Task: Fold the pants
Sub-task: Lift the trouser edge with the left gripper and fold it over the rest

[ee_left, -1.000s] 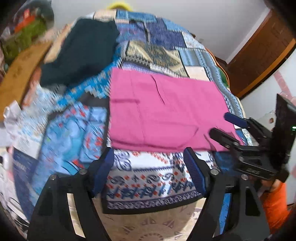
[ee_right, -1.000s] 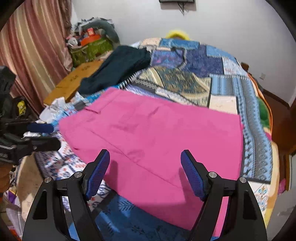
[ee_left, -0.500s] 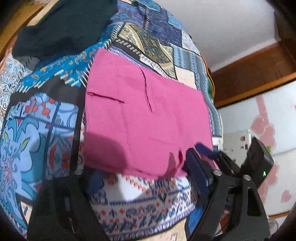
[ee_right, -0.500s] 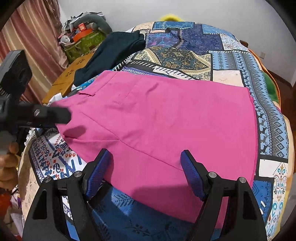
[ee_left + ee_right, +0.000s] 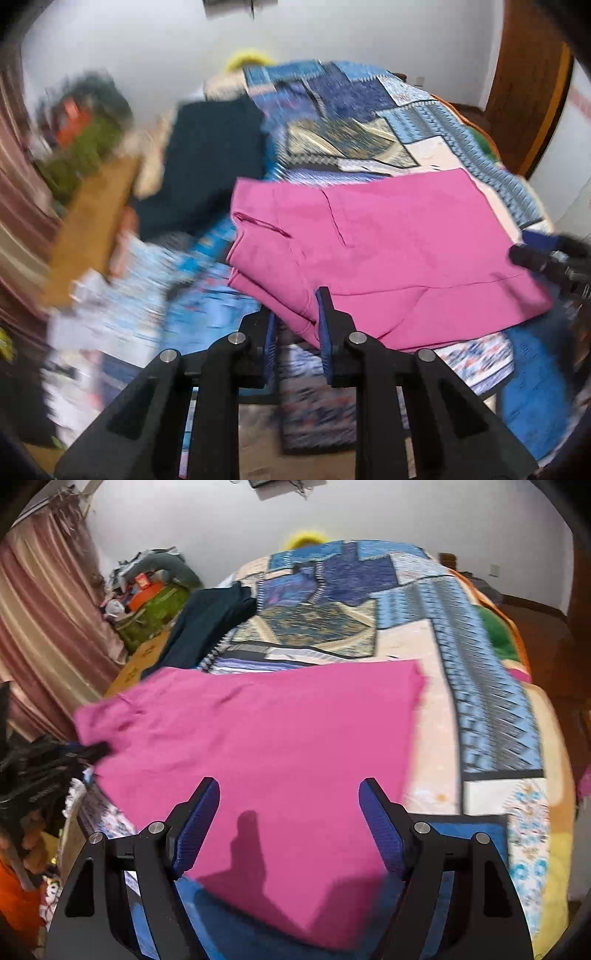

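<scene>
Pants (image 5: 388, 258) lie partly folded on the quilt (image 5: 369, 122), just right of the dark garment (image 5: 210, 162). Left gripper (image 5: 295, 332) is pinched on the near hem by the waist end. Right gripper (image 5: 288, 827) is wide apart, pads straddling the near edge, nothing held. Clamp right before lifting, then raise both level so the fold lands square.
</scene>
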Tool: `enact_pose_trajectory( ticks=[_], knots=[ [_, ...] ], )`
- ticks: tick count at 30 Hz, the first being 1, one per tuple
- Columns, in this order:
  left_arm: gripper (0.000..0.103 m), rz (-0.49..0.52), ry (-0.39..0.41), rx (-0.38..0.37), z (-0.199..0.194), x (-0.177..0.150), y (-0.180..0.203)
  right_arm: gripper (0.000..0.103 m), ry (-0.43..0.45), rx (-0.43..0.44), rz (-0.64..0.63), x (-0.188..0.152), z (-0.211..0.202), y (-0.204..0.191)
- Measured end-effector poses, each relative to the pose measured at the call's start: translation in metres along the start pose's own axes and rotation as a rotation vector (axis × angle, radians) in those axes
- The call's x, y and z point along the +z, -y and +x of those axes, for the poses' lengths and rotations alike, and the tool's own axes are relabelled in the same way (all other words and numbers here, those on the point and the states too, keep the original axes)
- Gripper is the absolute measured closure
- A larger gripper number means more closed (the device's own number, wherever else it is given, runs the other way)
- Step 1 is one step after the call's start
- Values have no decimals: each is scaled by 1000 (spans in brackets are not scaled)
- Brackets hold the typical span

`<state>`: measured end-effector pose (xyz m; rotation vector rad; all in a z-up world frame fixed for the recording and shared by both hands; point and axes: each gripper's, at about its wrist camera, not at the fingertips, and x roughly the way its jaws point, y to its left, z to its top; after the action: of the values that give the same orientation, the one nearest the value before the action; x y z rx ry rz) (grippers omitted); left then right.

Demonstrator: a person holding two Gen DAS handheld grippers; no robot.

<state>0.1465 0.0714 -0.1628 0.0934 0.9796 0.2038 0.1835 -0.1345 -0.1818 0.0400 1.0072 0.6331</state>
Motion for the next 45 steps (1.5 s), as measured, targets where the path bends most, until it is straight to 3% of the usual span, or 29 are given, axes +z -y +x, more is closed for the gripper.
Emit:
enact_pose_trajectory(
  ticks=[5, 9, 15, 19, 25, 33, 40, 41, 45],
  knots=[
    [84, 59, 77, 124, -15, -1, -1, 29, -67, -41, -73, -19, 7, -5],
    [87, 49, 130, 123, -26, 11, 4, 28, -62, -65, -115, -32, 10, -11],
    [89, 63, 220, -45, -55, 42, 26, 28, -69, -55, -102, -33, 9, -5],
    [90, 109, 236, -131, -60, 55, 52, 28, -74, -51, -95, -32, 9, -4],
    [91, 147, 182, -274, -51, 61, 86, 28, -72, -48, -90, -32, 10, -3],
    [92, 99, 58, -441, -25, 55, 94, 28, -77, -50, -84, -32, 9, -2],
    [91, 80, -32, -506, -12, 45, 99, 28, -71, -52, -73, -33, 9, -1],
    [89, 77, -35, -521, -13, 44, 99, 28, -70, -51, -72, -33, 9, -1],
    [58, 91, 3, -495, -24, 43, 96, 28, -68, -48, -66, -34, 9, 1]
  ],
)
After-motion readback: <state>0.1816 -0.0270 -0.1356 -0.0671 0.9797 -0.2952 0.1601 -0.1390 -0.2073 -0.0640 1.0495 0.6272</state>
